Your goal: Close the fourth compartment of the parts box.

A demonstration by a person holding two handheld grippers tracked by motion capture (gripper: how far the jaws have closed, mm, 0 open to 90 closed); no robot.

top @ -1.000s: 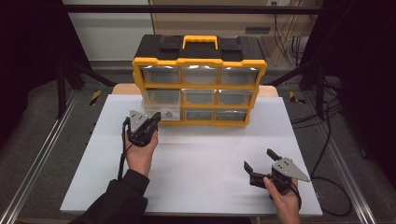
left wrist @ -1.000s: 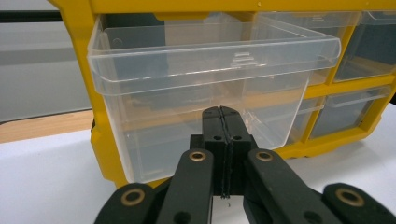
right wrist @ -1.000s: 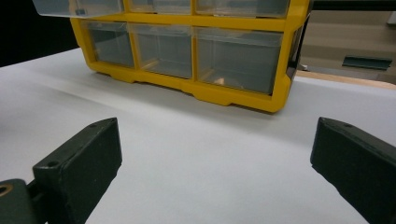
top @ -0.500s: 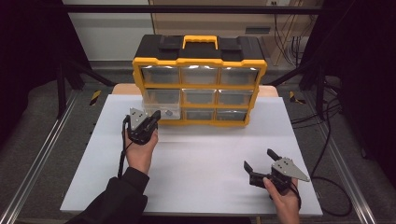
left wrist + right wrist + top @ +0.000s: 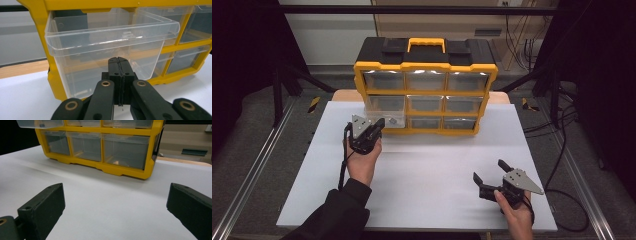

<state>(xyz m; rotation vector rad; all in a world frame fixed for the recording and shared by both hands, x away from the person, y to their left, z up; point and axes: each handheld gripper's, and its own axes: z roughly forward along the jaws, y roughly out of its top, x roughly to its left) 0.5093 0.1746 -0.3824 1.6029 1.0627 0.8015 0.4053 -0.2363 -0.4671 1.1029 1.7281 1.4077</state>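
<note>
My right tongs (image 5: 488,172) sit nearest me on the white tabletop (image 5: 437,165), jaws spread wide with nothing between them — idle, well apart from the work. Further out, my left tongs (image 5: 381,122) are pinched fully together, empty, tips right at the front of the clear drawer (image 5: 105,42) and low against its face; I can't tell whether they touch it. That drawer is the left one of the middle row in the yellow organizer (image 5: 426,65) at the back of the tabletop, and it's already slid partway out toward me — so I'd judge the opening is underway, with either more pull or a push home left to do. Its open mouth faces up, its front wall faces me, and its long axis runs front to back, along the slide into the cabinet.
</note>
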